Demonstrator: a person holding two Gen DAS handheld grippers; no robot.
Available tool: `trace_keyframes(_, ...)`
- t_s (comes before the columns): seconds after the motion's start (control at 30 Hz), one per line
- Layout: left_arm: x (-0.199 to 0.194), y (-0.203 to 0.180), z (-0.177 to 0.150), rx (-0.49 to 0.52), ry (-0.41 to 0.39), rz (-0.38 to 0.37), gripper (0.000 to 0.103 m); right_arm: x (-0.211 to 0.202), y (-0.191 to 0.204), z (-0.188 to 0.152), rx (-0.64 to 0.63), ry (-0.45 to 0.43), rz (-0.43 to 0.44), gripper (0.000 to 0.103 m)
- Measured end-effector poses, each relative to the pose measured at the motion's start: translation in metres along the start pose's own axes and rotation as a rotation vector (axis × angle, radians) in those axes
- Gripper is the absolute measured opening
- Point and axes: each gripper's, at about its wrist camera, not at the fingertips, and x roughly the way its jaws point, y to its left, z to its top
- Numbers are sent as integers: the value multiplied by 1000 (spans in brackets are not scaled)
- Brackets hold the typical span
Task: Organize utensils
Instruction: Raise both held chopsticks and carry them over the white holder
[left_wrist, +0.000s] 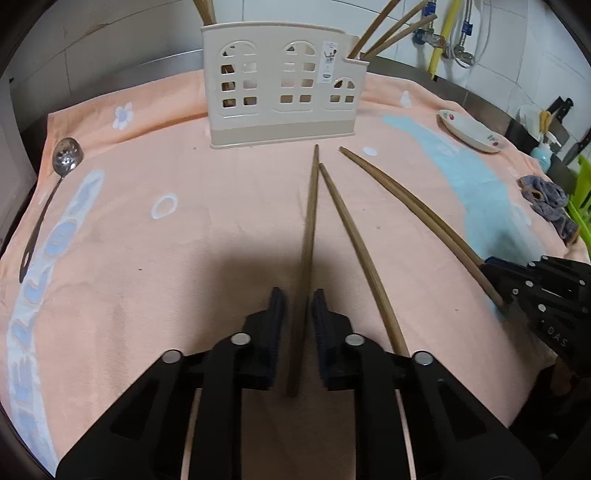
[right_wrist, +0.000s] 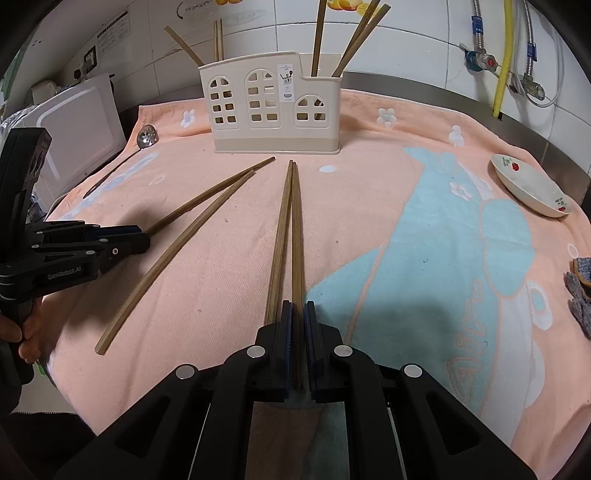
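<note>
My left gripper (left_wrist: 299, 299) rests on the peach towel (left_wrist: 166, 258) with a brown chopstick (left_wrist: 309, 221) between its nearly closed jaws. A thin gap shows beside the left pad. In the right wrist view the left gripper (right_wrist: 146, 238) sits at the left. A second loose chopstick (left_wrist: 354, 251) lies just to its right. My right gripper (right_wrist: 298, 306) is shut on one chopstick (right_wrist: 296, 240) of a pair; the twin (right_wrist: 280, 240) runs outside its left finger. The cream house-shaped holder (right_wrist: 273, 110) stands at the back with several chopsticks (right_wrist: 354, 40) in it.
A slotted metal spoon (left_wrist: 66, 155) lies at the towel's left edge. A small flowered dish (right_wrist: 528, 184) and a grey cloth (right_wrist: 580, 288) are on the right. A white appliance (right_wrist: 81, 122) stands to the left, pipes on the tiled wall behind. A person's hand (right_wrist: 29, 332) holds the left gripper.
</note>
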Motion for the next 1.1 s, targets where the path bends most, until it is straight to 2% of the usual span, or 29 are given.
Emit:
trace_keyframes(0.07, -1, 3, 2, -18, 4, -4, 8, -1, 0, 0, -3, -1, -2, 6)
trace_keyframes(0.2, -7, 5, 5, -19, 0, -20, 8, -12, 1, 6, -11, -30, -8, 6)
trace_keyframes(0.43, -36, 10, 24, -15, -74, -61, 6, -45, 0, 33, -41, -137, -16, 6)
trace_keyframes(0.77, -65, 14, 69, 6, -171, -92, 6, -74, 1, 98, -86, -276, 6, 6)
trace_keyframes(1.1, -91, 17, 128, 42, -256, -118, 5, -93, -14, 175, -106, -319, 40, 6)
